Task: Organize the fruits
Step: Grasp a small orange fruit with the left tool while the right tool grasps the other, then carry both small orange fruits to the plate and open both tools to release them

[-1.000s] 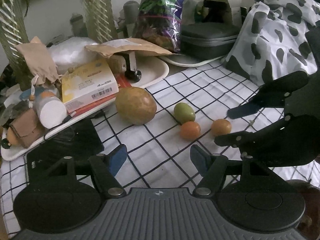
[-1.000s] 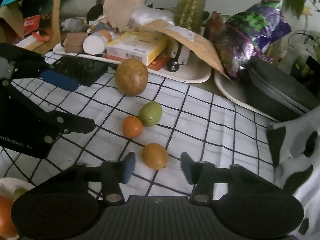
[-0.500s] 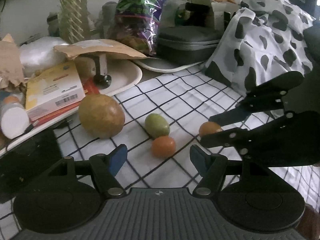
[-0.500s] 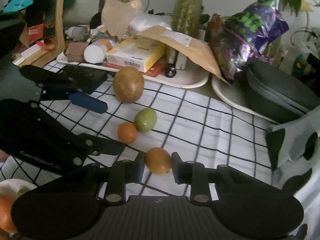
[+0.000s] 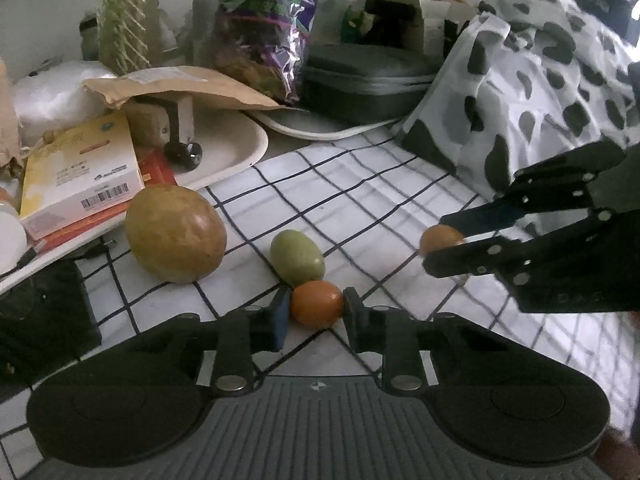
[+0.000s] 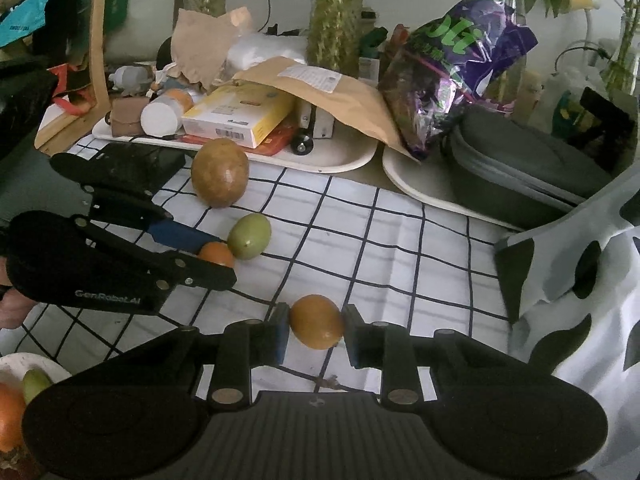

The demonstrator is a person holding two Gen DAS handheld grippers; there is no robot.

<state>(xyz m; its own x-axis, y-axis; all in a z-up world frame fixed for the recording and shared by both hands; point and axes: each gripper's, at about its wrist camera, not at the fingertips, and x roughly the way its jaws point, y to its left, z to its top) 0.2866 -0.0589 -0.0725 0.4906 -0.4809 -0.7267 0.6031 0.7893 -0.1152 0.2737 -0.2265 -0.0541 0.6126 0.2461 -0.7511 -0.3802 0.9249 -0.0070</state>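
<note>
Gripping a small orange fruit (image 5: 316,304), the left gripper (image 5: 315,312) sits low in the centre of its own view, both pads pressed against the fruit's sides on the checked cloth (image 5: 372,200). Just above it in that frame, touching or nearly touching, lies a green oval fruit (image 5: 297,257), and further to the left a much larger brown round fruit (image 5: 175,233) rests near the rim of a white tray (image 5: 240,152).

At the right of the same view the right gripper (image 5: 444,245) comes in from the frame edge, its two black fingers closed on a yellow-orange fruit (image 5: 440,238). Its own camera shows that fruit (image 6: 317,321) squeezed between the blue-faced pads in the lower centre of the picture; whether it is clear of the cloth I cannot tell.

From the right wrist view the left gripper (image 6: 218,258) reaches in from the left edge, with the small orange fruit (image 6: 216,255) caught at its tips and the green oval fruit (image 6: 249,236) right beside it, up and to the right. The brown round fruit (image 6: 219,178) sits above them, against the tray's (image 6: 340,162) front edge.

In the lower left corner of that view a white plate (image 6: 24,362) holds a green piece and something orange, mostly cut off by the frame. A purple foil bag (image 6: 460,68) and a grey zip case (image 6: 516,168) stand at the upper right, and a cow-print cloth (image 6: 580,280) hangs down the right side.
</note>
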